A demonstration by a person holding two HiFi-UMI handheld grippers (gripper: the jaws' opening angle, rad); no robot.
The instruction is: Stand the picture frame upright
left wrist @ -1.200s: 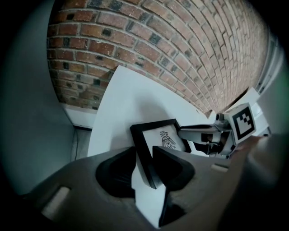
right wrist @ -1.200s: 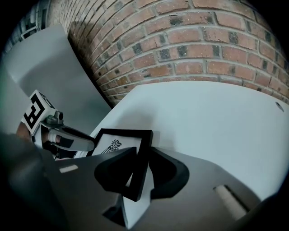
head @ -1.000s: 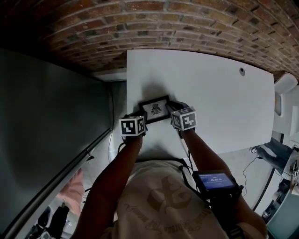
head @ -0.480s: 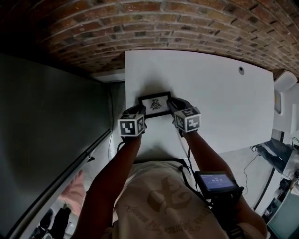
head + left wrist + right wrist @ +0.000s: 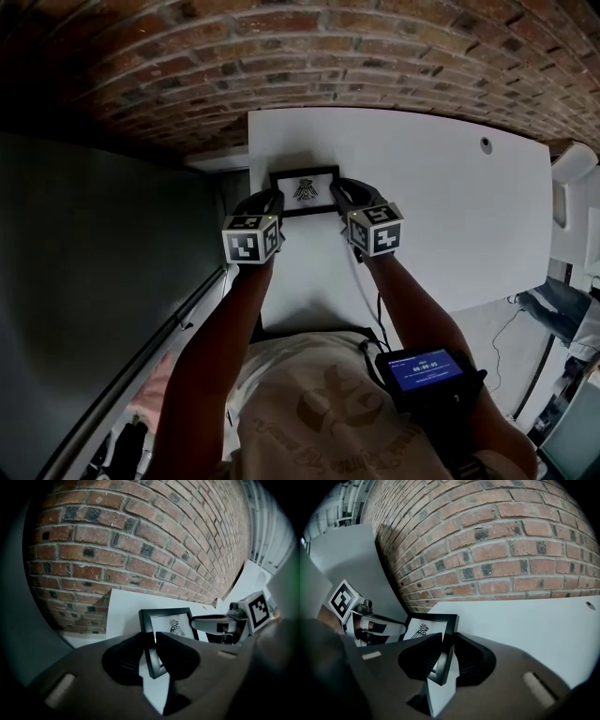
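A black picture frame with a small bird print is held between both grippers near the back left corner of the white table. It stands tilted, its face toward me. My left gripper clamps the frame's left edge; its jaws have just been closing on that edge. At the frame's right edge my right gripper is shut as well. In the left gripper view the print shows, with the right gripper beyond it. The frame's lower edge is hidden behind the jaws.
A brick wall runs close behind the table. The table's left edge lies just beside the frame, with a dark panel beyond it. A small round grommet sits at the table's back right.
Both grippers have carried the frame away from me toward the brick wall and a little left. The frame now looks shorter from above, tipped more upright.
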